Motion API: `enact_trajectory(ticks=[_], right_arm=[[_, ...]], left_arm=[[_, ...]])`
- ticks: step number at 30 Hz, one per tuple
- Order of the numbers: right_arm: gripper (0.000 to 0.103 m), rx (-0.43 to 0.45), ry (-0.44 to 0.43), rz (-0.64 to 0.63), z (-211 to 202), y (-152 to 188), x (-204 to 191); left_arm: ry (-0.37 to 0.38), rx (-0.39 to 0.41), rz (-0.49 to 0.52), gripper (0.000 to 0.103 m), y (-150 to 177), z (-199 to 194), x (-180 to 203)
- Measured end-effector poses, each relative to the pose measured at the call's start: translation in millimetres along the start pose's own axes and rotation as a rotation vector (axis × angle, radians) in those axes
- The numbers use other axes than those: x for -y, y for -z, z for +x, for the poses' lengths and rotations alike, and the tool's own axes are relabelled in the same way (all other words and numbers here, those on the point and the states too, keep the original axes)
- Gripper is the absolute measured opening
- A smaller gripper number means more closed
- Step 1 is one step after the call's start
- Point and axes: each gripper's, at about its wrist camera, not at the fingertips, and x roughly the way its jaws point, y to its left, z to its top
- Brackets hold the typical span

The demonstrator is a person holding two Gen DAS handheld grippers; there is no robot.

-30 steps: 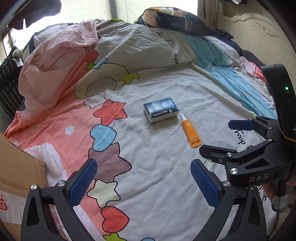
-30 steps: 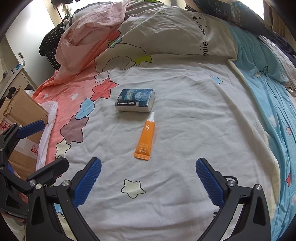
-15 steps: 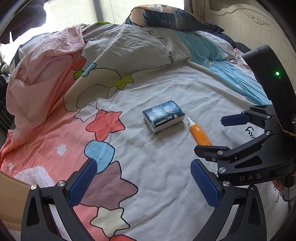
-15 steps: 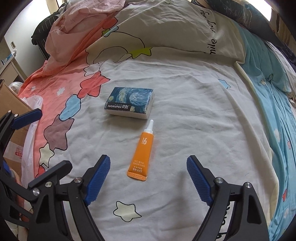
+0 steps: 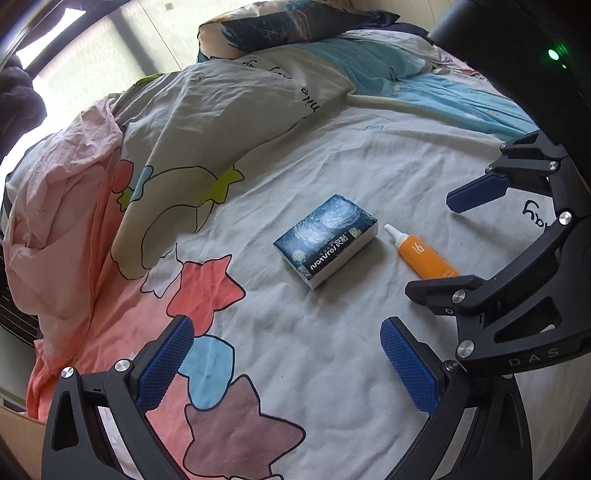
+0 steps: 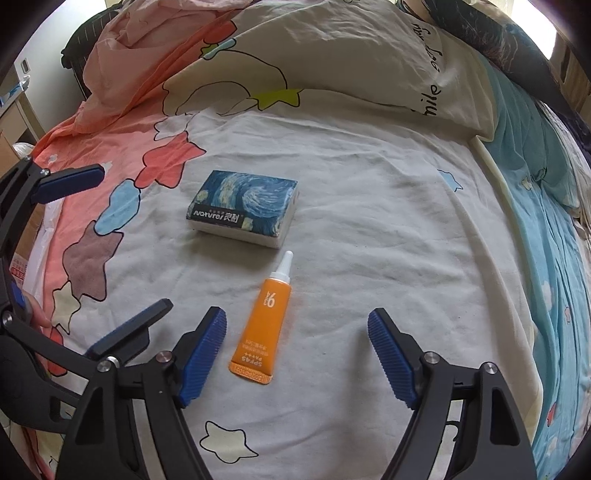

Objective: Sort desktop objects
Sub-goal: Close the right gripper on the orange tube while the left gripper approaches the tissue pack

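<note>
A blue starry-print tissue pack (image 5: pixel 327 240) (image 6: pixel 245 208) lies on the white bed sheet. An orange sunscreen tube (image 5: pixel 424 258) (image 6: pixel 260 328) with a white cap lies just beside it. My left gripper (image 5: pixel 286 354) is open and empty, short of the pack. My right gripper (image 6: pixel 295 350) is open and empty, its jaws either side of the tube's flat end, not touching it. The right gripper also shows at the right of the left wrist view (image 5: pixel 461 240), and the left gripper at the left of the right wrist view (image 6: pixel 122 251).
A rumpled pink and cream duvet (image 5: pixel 110 166) is heaped at the far left. Pillows (image 5: pixel 288 26) lie at the head of the bed. A blue quilt (image 6: pixel 546 240) runs along the right. A cardboard box (image 6: pixel 18 254) stands off the bed's left side.
Both grippers have moved forward towards the pack and the tube. The right gripper now brackets the tube's flat end. Both stay open.
</note>
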Motion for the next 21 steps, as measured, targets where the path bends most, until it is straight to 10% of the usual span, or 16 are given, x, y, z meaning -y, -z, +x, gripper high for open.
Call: enact_trajectory(ticks=[5,12,21], right_arm=[[0.069,-0.005,0.0,-0.01,2.4,-5.0,-4.0],[0.02,-0.005,-0.04,-0.038,-4.2,-4.5,-13.8],[0.016,-0.001,-0.119,0.003,-12.6,10.5,12.3]], left_arm=[[-0.023,-0.012,0.003,0.103,1.2,5.0,-3.1],[-0.022,-0.014,0.051,0.103,-0.9,5.5,6.6],[-0.033,-0.038,0.069,0.103,-14.0,17.8,10.3]])
